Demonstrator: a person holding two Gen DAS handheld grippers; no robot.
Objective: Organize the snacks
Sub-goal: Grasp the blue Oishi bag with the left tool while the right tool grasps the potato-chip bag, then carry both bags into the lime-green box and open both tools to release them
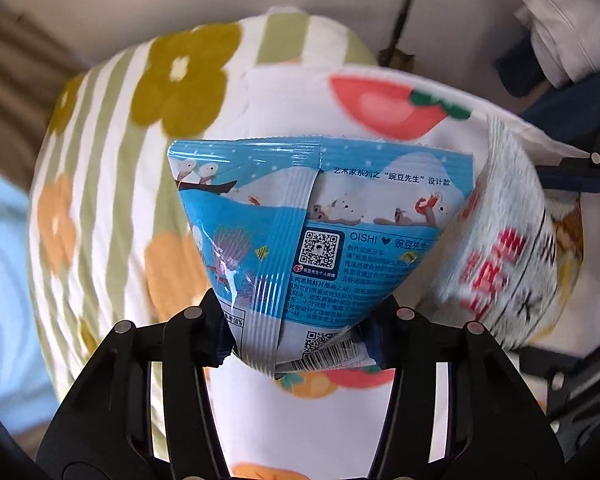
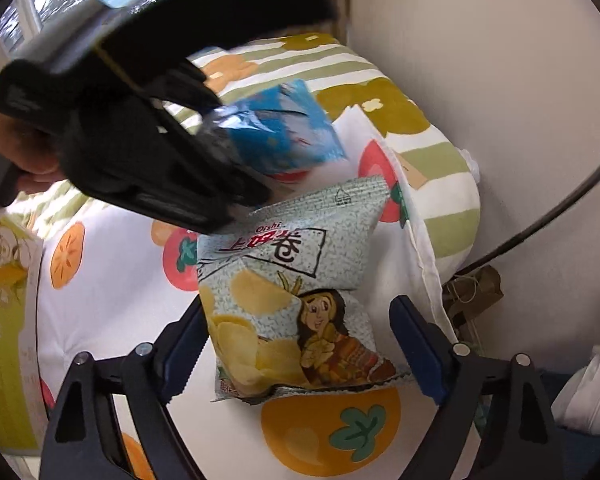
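Left tool (image 1: pixel 300 344) grips blue "OISHI" bag (image 1: pixel 320 216), QR code showing.

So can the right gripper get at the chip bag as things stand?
Probably yes. The right gripper is open with the chip bag already lying between its fingers on the bedding. The left gripper, shut on the blue bag, sits just beyond, not blocking.
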